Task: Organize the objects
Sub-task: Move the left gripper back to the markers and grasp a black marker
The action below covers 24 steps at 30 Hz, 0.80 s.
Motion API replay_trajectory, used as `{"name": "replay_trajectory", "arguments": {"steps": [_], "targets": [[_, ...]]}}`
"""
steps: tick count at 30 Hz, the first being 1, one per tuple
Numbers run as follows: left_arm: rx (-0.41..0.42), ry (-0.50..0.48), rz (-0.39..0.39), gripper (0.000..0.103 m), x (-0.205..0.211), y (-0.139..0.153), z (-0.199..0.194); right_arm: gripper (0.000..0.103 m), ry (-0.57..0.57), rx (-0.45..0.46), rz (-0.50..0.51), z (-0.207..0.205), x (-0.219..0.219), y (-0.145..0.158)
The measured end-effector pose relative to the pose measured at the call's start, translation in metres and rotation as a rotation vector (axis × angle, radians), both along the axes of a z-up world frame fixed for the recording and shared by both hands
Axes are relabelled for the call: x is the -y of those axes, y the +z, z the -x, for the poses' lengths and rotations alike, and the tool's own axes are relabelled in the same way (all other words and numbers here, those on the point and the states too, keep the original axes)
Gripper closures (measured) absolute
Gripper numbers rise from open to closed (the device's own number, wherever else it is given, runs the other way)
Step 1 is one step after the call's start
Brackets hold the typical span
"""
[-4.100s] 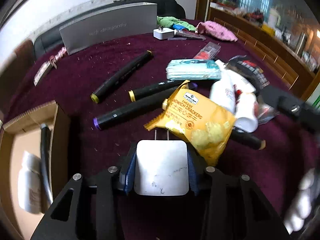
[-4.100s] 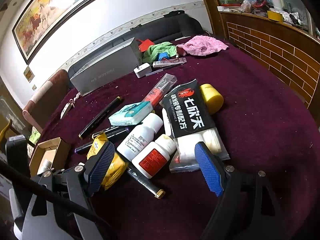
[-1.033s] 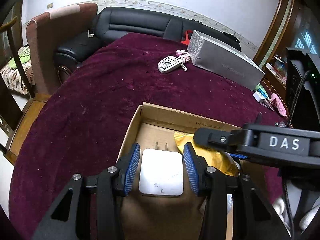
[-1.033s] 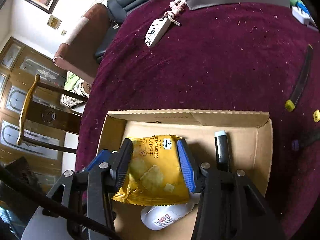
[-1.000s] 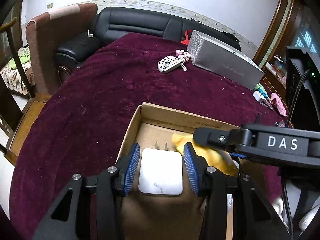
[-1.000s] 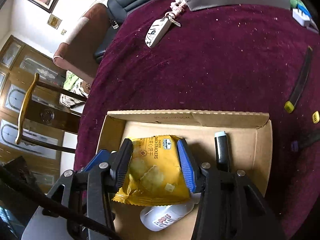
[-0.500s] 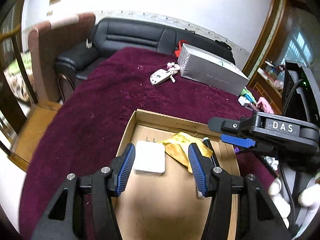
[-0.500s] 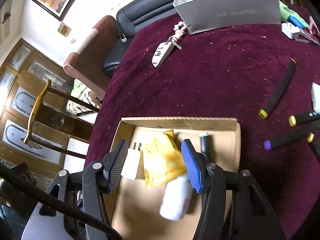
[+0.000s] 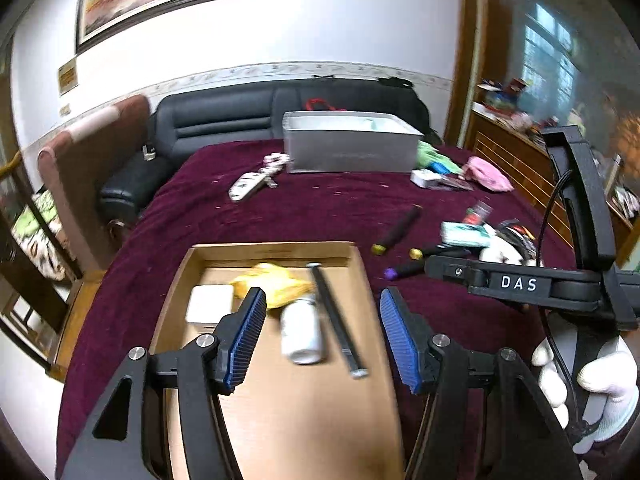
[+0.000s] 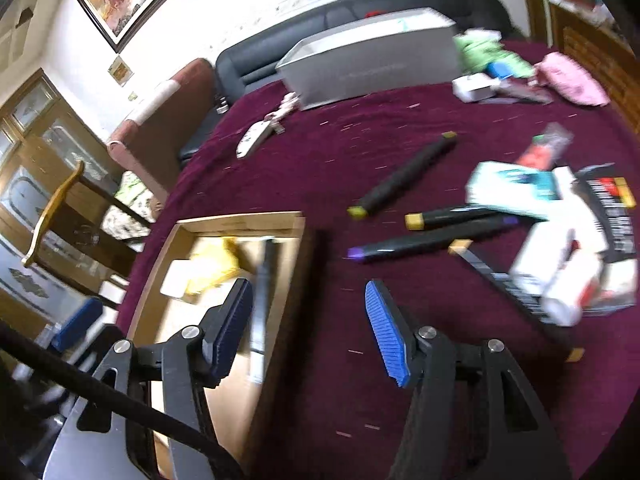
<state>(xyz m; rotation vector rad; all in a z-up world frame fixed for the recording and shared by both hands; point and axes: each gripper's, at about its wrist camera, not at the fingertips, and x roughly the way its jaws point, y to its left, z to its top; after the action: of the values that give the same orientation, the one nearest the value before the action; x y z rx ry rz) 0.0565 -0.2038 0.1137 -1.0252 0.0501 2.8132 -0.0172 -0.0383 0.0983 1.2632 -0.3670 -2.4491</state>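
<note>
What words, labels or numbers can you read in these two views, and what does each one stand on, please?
"DAS": white letters on the black right gripper, seen from the left wrist.
Grey rectangular box: faint print on its side, too blurred to read.
Black packet with red and yellow print: blurred, unreadable.
White bottles with red labels: blurred, unreadable.
Teal and white pack: unreadable.
Nothing else legible.

Only legible text: "DAS", white letters on the right hand-held gripper (image 9: 516, 282) body, left wrist view. Box and packet print too blurred to read.
</note>
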Motion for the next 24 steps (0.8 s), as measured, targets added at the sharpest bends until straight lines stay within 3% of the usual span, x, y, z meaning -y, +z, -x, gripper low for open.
{"name": "replay_trajectory", "arguments": {"steps": [4, 11, 13, 18, 24], "targets": [[0.017, -0.045, 0.019, 0.049, -0.036, 0.001, -0.004, 0.039, -0.045, -0.039, -0.052, -0.014, -0.039, -0.001], [0.111, -0.114, 0.025, 0.05, -0.094, -0.017, 0.007, 0.038, -0.16, -0.037, -0.007, -0.025, -0.118, -0.011], [0.14, -0.113, 0.002, 0.05, -0.102, -0.024, 0.013, 0.038, -0.197, -0.038, 0.007, -0.025, -0.138, -0.016], [0.253, -0.072, -0.142, 0.05, -0.109, -0.051, 0.041, 0.038, -0.28, -0.069, 0.008, -0.02, -0.172, -0.029], [0.277, -0.027, -0.149, 0.05, -0.116, -0.074, 0.078, 0.038, -0.34, -0.096, 0.036, -0.011, -0.199, -0.041]]}}
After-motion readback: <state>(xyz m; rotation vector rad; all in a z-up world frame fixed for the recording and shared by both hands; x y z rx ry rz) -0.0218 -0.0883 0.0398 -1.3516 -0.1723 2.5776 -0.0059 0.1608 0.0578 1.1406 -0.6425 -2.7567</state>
